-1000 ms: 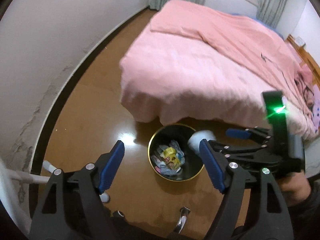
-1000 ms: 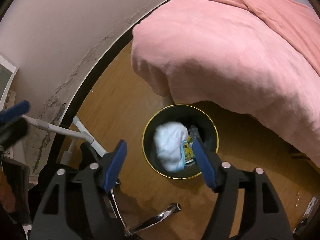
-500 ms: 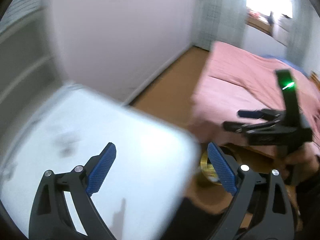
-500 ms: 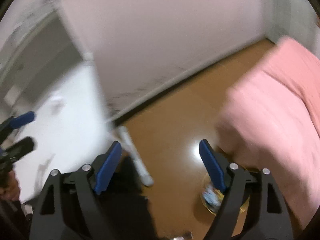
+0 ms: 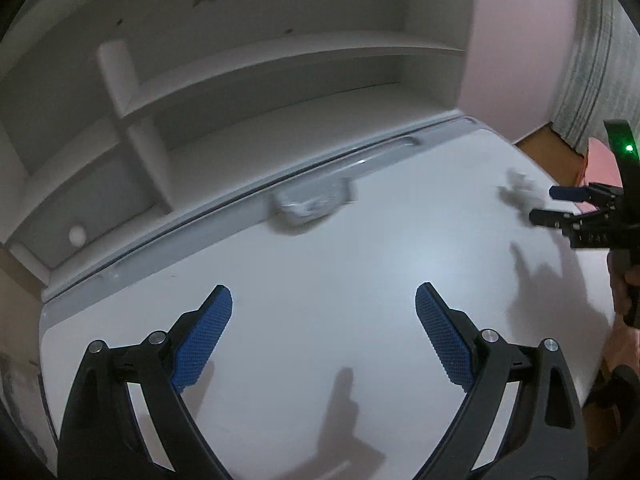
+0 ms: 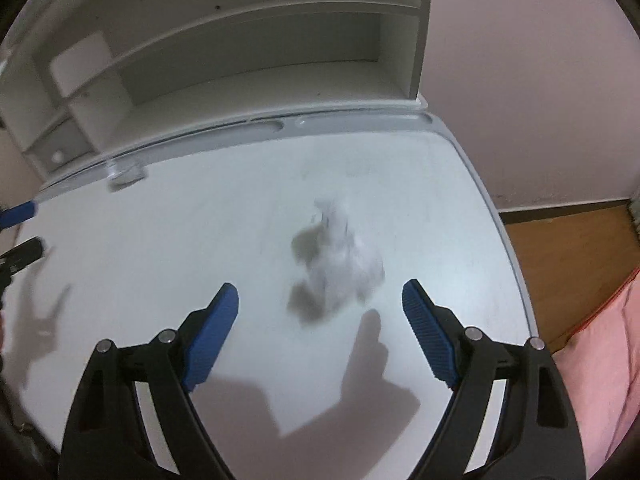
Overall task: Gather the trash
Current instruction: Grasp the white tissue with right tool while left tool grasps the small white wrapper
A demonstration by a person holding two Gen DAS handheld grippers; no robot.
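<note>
A crumpled white tissue (image 6: pixel 338 264) lies on the white desk (image 6: pixel 160 264), just ahead of my right gripper (image 6: pixel 320 312), which is open and empty above the desk. The tissue also shows in the left wrist view (image 5: pixel 520 192), far right, in front of the right gripper (image 5: pixel 560 204). A clear crumpled plastic wrapper (image 5: pixel 314 202) lies at the desk's back edge, ahead of my left gripper (image 5: pixel 324 332), which is open and empty. The wrapper shows in the right wrist view (image 6: pixel 126 174) at the back left.
A white shelf unit (image 5: pixel 240 80) stands behind the desk against the pink wall (image 6: pixel 540 60). Wooden floor (image 6: pixel 568 256) and the pink bed (image 6: pixel 608 380) lie to the right of the desk. The left gripper's fingertips (image 6: pixel 20 212) show at the left edge.
Both grippers swung away from the trash bin by the bed, where a white tissue dropped from the right gripper, and now face the white desk with its tissue and wrapper.
</note>
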